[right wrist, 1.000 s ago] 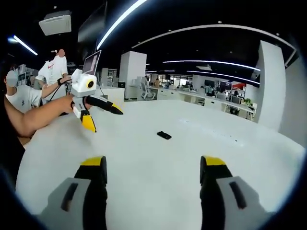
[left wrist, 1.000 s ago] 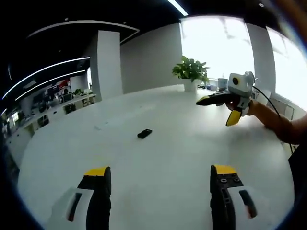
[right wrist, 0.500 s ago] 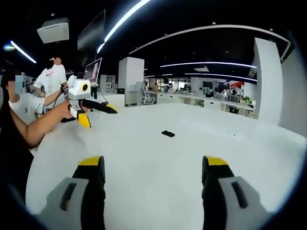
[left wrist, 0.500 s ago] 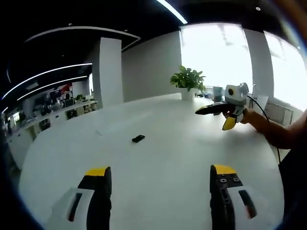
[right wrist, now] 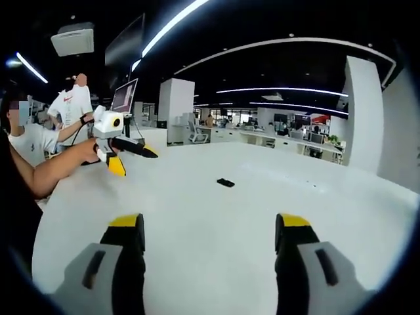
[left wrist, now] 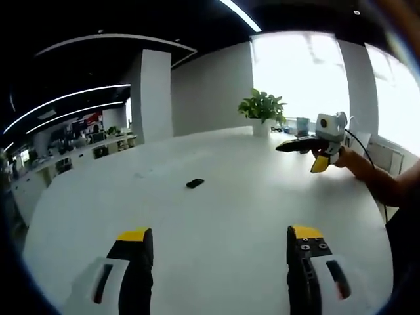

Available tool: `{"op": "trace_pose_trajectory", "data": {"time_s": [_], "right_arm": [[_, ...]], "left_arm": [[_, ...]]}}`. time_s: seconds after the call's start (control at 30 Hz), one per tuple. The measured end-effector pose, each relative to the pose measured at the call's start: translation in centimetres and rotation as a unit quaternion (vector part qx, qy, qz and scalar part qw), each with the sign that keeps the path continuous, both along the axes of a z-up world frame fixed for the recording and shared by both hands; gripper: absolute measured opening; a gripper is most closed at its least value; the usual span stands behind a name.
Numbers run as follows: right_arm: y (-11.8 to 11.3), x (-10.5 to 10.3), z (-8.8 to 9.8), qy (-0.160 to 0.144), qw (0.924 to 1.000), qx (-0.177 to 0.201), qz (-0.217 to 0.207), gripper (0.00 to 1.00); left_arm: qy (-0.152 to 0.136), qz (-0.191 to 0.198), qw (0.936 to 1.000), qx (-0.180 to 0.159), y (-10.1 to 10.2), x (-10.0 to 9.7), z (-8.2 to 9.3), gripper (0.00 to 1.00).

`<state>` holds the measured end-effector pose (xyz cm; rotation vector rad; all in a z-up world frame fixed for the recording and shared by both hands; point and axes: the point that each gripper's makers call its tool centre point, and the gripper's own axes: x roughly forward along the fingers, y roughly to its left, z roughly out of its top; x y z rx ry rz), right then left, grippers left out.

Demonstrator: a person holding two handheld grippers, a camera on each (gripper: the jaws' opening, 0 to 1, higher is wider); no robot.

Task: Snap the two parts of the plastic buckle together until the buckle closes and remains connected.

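In the left gripper view the left gripper (left wrist: 221,236) has its jaws spread wide, grasping nothing, above the near edge of the white tabletop (left wrist: 216,216). The black buckle (left wrist: 194,183) lies toward the tabletop's middle; the right gripper (left wrist: 303,144) hovers by the right edge.

In the right gripper view the right gripper (right wrist: 208,226) also has its jaws spread and bare. The buckle (right wrist: 226,182) lies mid-tabletop (right wrist: 197,203); the left gripper (right wrist: 134,148) hangs over the left edge, its state unclear.

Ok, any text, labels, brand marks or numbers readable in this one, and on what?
No text can be read in either view.
Red signage in the far office: too small and blurred to read.
Monitor screen behind the left gripper: no legible text.
Black buckle on the white table: no visible marking.
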<state>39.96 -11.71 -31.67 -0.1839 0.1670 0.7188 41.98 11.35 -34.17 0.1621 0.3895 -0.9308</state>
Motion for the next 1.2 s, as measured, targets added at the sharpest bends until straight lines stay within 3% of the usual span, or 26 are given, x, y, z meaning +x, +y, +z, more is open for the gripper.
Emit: {"op": "trace_pose_trajectory", "data": {"time_s": [0.33, 0.4, 0.43, 0.6, 1.2], "right_arm": [[0.0, -0.1, -0.2, 0.005, 1.0000, -0.001, -0.002, 0.83], [0.3, -0.2, -0.4, 0.005, 1.0000, 0.003, 0.005, 0.90], [0.8, -0.4, -0.4, 0.007, 0.9998, 0.012, 0.017, 1.00], [1.1, -0.4, -0.8, 0.005, 0.9997, 0.001, 0.025, 1.00], [1.1, -0.6, -0.9, 0.011, 0.9995, 0.001, 0.029, 1.00]], "left_arm": [[-0.008, -0.006, 0.9999, -0.007, -0.2, -0.8, 0.9, 0.87], [-0.008, -0.008, 0.9999, -0.007, -0.3, -0.9, 0.9, 0.88], [-0.011, -0.009, 0.9999, -0.007, -0.4, -0.9, 0.9, 0.89], [-0.020, -0.010, 0.9997, -0.008, -0.7, -0.9, 0.9, 0.97], [-0.011, -0.015, 0.9998, 0.001, -0.9, -1.5, 0.4, 0.94]]}}
